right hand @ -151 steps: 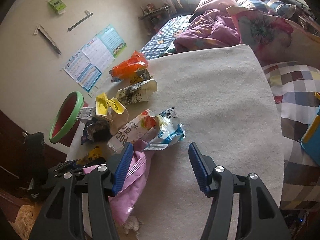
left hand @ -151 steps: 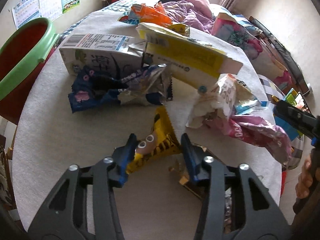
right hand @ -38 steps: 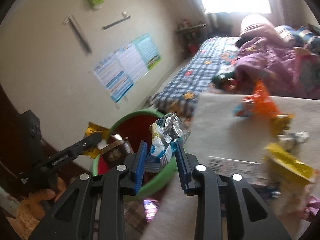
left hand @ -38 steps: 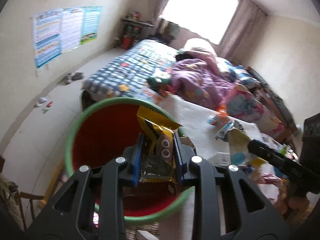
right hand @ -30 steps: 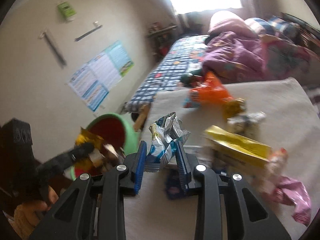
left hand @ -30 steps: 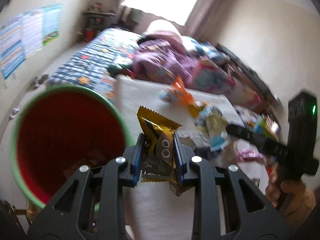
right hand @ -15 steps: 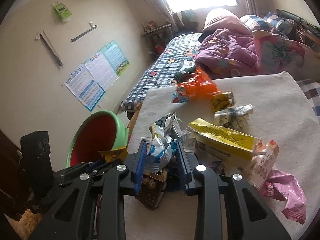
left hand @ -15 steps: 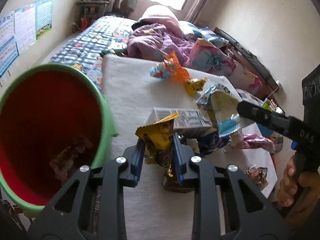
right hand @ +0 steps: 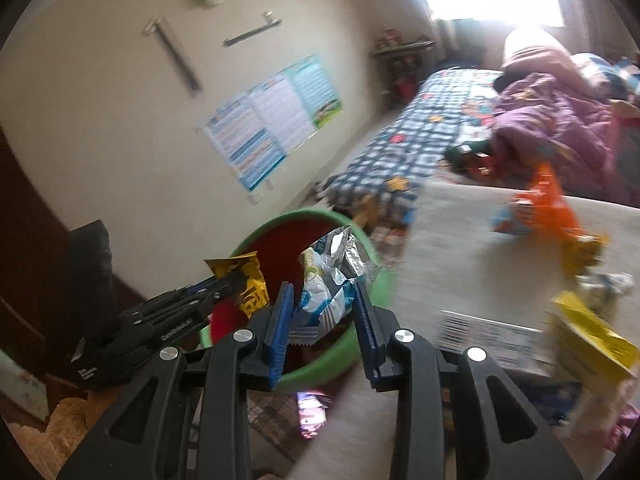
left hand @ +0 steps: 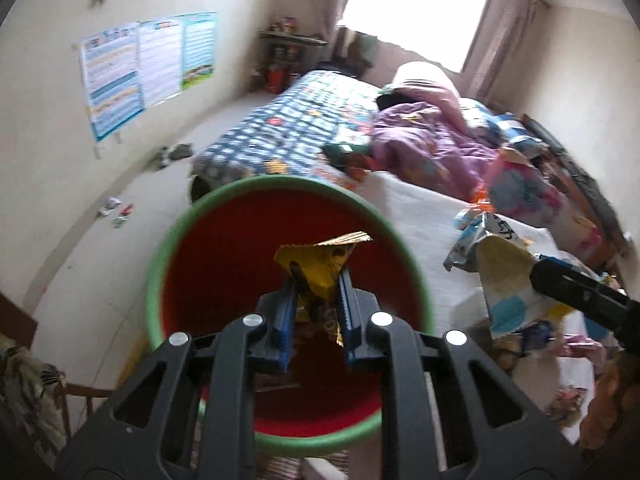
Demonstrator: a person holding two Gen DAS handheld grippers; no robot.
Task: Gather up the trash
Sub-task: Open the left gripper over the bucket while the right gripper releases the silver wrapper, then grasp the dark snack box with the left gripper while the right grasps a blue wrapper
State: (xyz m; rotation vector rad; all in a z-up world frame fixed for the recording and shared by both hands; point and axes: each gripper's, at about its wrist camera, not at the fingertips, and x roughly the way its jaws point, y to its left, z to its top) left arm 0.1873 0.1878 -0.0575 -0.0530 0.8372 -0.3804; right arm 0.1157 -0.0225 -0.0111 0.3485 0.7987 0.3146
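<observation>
Here the left gripper [left hand: 316, 300] pinches a yellow wrapper [left hand: 316, 264] over the bin [left hand: 168, 264].

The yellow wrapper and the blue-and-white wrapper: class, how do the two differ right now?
The yellow wrapper sits in the left gripper; the blue-and-white wrapper sits in the right gripper. The yellow one is printed dark; the blue-and-white one shows a silver foil lining. Both are crumpled, clamped, and held over the red bin.

Daylight from a blown-out window [left hand: 416, 8] at the far wall, soft dim interior, heavy fisheye curving with dark vignetted corners, motion blur smearing the wall poster [right hand: 272, 124], the bed [left hand: 296, 136] and the worktop [right hand: 460, 248] litter, near jaws sharp
</observation>
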